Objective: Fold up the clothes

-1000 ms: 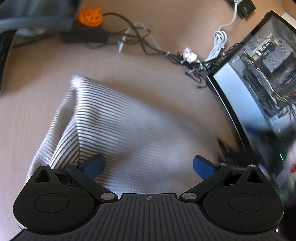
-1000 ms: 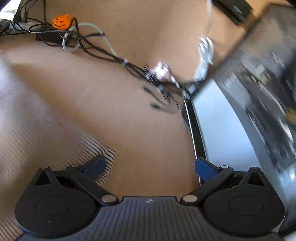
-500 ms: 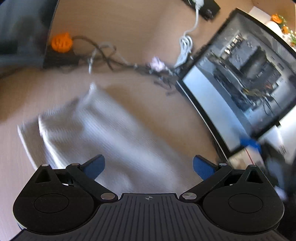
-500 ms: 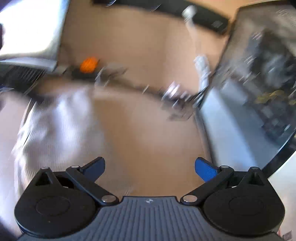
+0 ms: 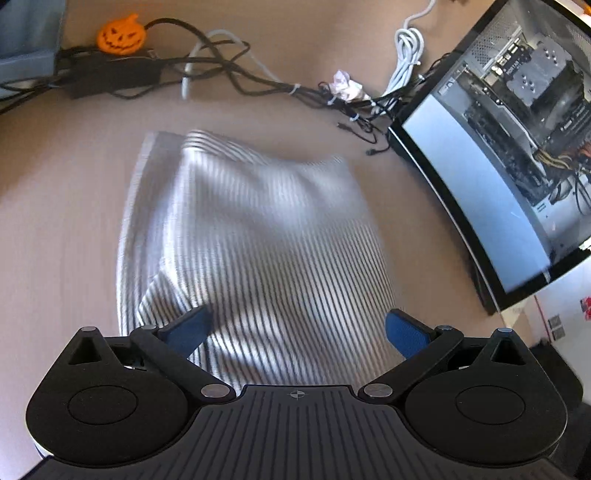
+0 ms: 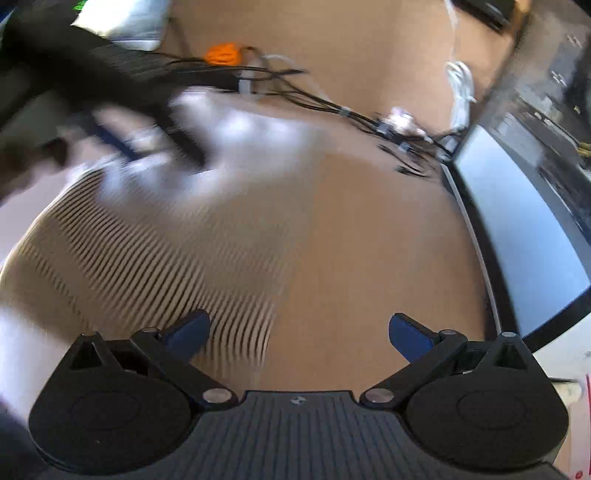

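striped cloth point(image 5: 255, 236); only right view shows left gripper point(image 6: 122, 144).

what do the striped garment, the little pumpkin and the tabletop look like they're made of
Striped garment: soft cloth, likely a fine knit; it drapes and creases. Pumpkin: matte orange, probably moulded plastic or resin; hard to tell. Tabletop: smooth matte tan with faint grain lines, perhaps wood laminate.
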{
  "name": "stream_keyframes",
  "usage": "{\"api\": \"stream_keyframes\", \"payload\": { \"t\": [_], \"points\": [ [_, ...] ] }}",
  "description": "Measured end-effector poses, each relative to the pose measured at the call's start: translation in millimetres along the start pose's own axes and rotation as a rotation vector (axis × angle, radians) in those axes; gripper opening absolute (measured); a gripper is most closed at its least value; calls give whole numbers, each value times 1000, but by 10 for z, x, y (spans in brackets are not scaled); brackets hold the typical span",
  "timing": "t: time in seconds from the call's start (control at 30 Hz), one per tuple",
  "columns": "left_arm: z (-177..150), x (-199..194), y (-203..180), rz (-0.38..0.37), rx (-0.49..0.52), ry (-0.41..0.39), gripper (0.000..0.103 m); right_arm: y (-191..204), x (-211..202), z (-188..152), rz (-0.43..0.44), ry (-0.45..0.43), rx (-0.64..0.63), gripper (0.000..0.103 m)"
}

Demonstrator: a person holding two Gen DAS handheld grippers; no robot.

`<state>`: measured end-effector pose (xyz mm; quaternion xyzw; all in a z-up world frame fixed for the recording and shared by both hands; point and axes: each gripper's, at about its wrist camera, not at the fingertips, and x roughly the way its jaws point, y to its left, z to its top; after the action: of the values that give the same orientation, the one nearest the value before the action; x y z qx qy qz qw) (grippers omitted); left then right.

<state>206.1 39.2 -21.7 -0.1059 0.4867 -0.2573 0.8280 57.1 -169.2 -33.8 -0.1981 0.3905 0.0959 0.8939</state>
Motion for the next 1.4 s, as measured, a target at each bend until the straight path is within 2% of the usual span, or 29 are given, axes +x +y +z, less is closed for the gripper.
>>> {"api": "stream_keyframes", "payload": {
  "t": [0.1, 0.17, 0.27, 0.33, 0.4, 0.5, 0.53, 0.6, 0.63, 0.7, 0.87, 0.93, 0.97, 1.07, 1.13, 1.23, 1.3, 1.4],
  "points": [
    [-117, -278, -26, 51, 61, -47, 103, -23, -56, 65, 11, -21, -72, 103],
    [-311, -520, -31, 110, 122, -80, 103, -151, -146, 129, 58, -52, -28, 103],
    [-602, -866, -41, 201, 211, -127, 103, -254, -290, 193, 162, -123, 4, 103],
    [-783, -972, -54, 271, 248, -139, 103, -189, -347, 200, 236, -151, -34, 103],
    [-936, -1063, -26, 342, 247, -155, 103, -18, -402, 192, 270, -158, -92, 103],
    [-1078, -1177, 43, 387, 211, -196, 103, 261, -474, 174, 322, -176, -209, 101],
    [-1106, -1197, 57, 389, 210, -199, 103, 355, -488, 161, 333, -178, -241, 97],
    [-1160, -1225, 67, 391, 217, -198, 103, 504, -465, 154, 364, -157, -282, 75],
    [-1189, -1238, 58, 393, 232, -196, 103, 539, -441, 154, 380, -145, -289, 73],
    [-1248, -1262, 23, 390, 277, -191, 103, 608, -400, 152, 406, -125, -304, 75],
    [-1348, -1204, -112, 365, 383, -150, 103, 728, -427, 76, 342, -135, -374, 78],
    [-1394, -1172, -176, 349, 423, -129, 103, 766, -431, 51, 318, -138, -394, 74],
    [-1416, -1152, -213, 338, 443, -115, 103, 730, -413, 63, 320, -133, -366, 72],
    [-1483, -1114, -296, 302, 498, -81, 103, 473, -367, 183, 404, -81, -155, 68],
    [-1524, -1051, -352, 288, 536, -58, 103, 275, -312, 261, 463, -43, -10, 60],
    [-1576, -887, -439, 290, 602, -20, 103, 18, -207, 338, 541, 3, 161, 59],
    [-1603, -750, -486, 310, 646, 3, 103, 4, -193, 331, 524, -5, 148, 59],
    [-1604, -615, -498, 376, 680, 36, 103, 155, -319, 278, 462, -54, 6, 63]
  ]
}}
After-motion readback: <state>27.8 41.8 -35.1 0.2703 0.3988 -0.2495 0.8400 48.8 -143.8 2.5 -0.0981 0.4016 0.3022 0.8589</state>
